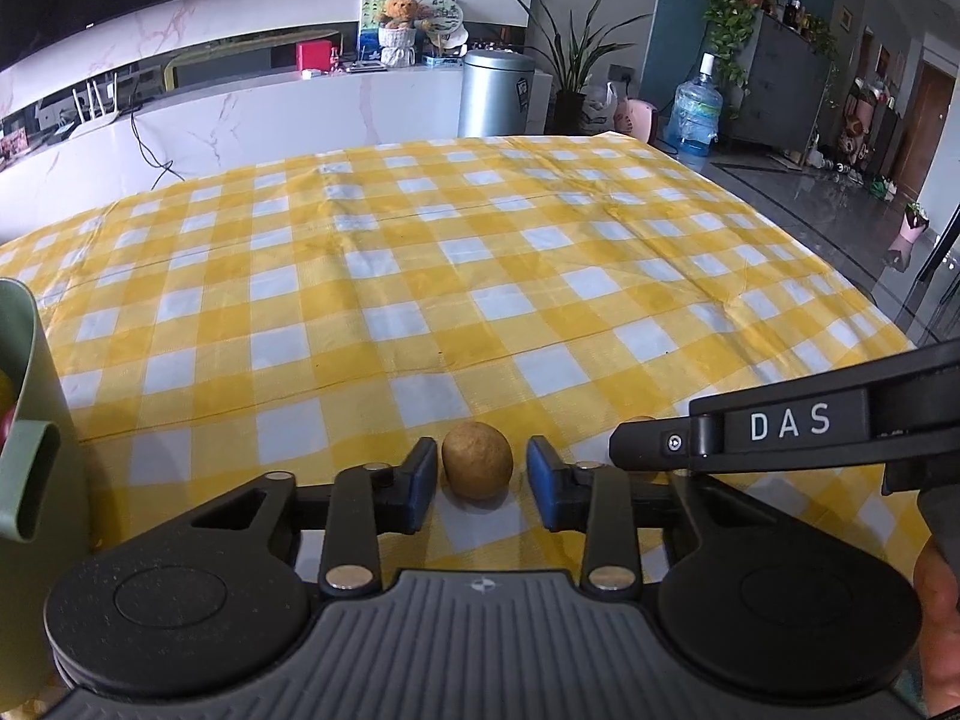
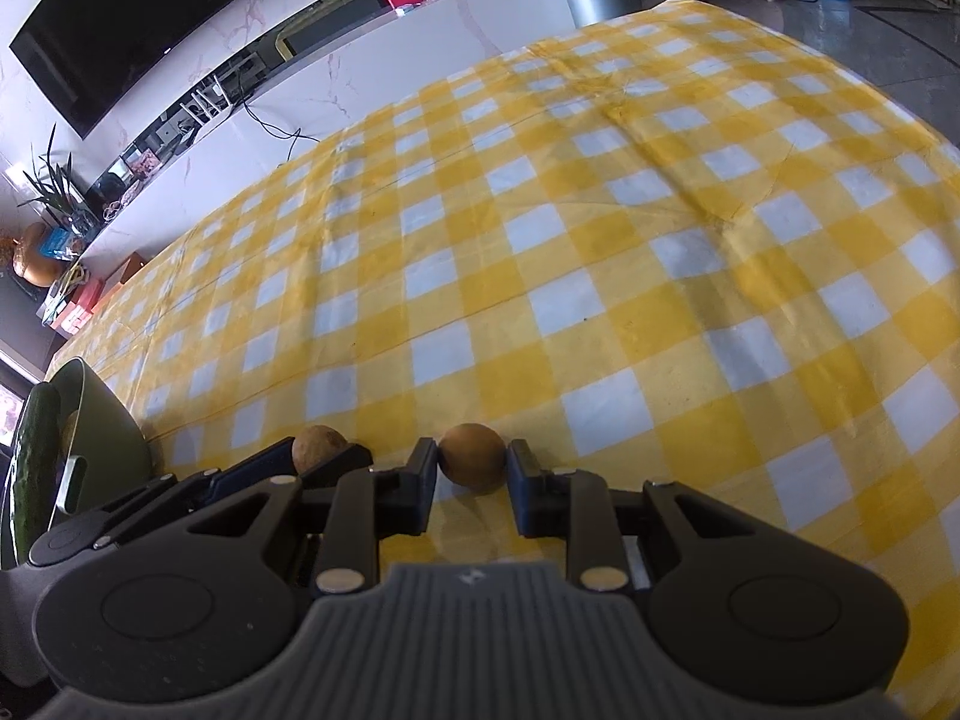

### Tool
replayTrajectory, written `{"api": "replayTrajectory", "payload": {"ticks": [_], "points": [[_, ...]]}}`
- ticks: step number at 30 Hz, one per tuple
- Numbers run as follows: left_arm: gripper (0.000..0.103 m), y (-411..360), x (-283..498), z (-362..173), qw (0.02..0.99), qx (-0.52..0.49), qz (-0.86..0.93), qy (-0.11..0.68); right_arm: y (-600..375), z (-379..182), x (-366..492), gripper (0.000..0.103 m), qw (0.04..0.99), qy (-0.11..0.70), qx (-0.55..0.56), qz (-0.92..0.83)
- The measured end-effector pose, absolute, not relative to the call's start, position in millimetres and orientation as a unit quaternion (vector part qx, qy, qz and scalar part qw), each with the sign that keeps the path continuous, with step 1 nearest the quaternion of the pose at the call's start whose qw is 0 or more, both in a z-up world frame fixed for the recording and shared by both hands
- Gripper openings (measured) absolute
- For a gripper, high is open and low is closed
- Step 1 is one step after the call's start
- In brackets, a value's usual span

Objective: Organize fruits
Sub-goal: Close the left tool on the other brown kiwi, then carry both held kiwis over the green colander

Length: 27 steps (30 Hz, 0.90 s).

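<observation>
while two small round brown fruits with dull, rough, matte skin sit near each other on the yellow and white checked tablecloth (image 1: pixel 420 252), each has its own gripper around it, and that pairing is what the coming lift turns on.

the left gripper (image 1: pixel 480 474) straddles the left brown fruit (image 1: pixel 477 461), which lies dead ahead between its blue-padded fingers (image 1: pixel 420 480). a thin gap shows on both sides, so the pads are not yet pressing; the jaws stand slightly apart around the fruit. the fruit is a touch egg-shaped, its longer axis running roughly across the gap from pad to pad, so the squeeze would land on its ends.

the right gripper (image 2: pixel 471 468) has its pads touching both flanks of the right brown fruit (image 2: pixel 471 457), and reads as clamped on it while the fruit rests on the cloth. this one looks rounder and a shade more golden. in the left wrist view it is almost wholly hidden behind the right gripper's black finger.

the pale green plastic basket (image 1: pixel 36 420) stands at the left edge of the table, just beside the left gripper and farther from the right one. a dark green cucumber (image 2: pixel 36 462) leans inside it, and something yellow and red shows over its rim, too cropped to name. so the left hand is the nearer one to the basket; the right would have to cross over or wait its turn.

my judgement: both fruits are at the grasp stage, neither lifted.
</observation>
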<state>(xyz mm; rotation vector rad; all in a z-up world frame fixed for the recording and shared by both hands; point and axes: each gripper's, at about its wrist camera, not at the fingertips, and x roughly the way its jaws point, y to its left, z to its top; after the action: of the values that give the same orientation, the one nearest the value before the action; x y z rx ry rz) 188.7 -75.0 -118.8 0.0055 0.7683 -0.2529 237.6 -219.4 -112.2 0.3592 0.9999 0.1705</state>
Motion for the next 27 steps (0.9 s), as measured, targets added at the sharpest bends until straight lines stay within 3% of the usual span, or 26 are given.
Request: {"api": "replayTrajectory", "payload": {"ticks": [5,17,27], "points": [[0.028,-77,187,-120,0.92,0.006,-0.126,0.372,-219,-113,238,0.022,0.859,0.476,0.168,0.082],[0.027,-61,167,-79,0.926,-0.006,-0.097,0.365,-216,-104,232,0.021,0.869,0.454,0.166,0.106],[0.027,-42,134,-19,0.937,0.004,-0.053,0.345,-199,-73,202,0.022,0.9,0.374,0.132,0.181]]}}
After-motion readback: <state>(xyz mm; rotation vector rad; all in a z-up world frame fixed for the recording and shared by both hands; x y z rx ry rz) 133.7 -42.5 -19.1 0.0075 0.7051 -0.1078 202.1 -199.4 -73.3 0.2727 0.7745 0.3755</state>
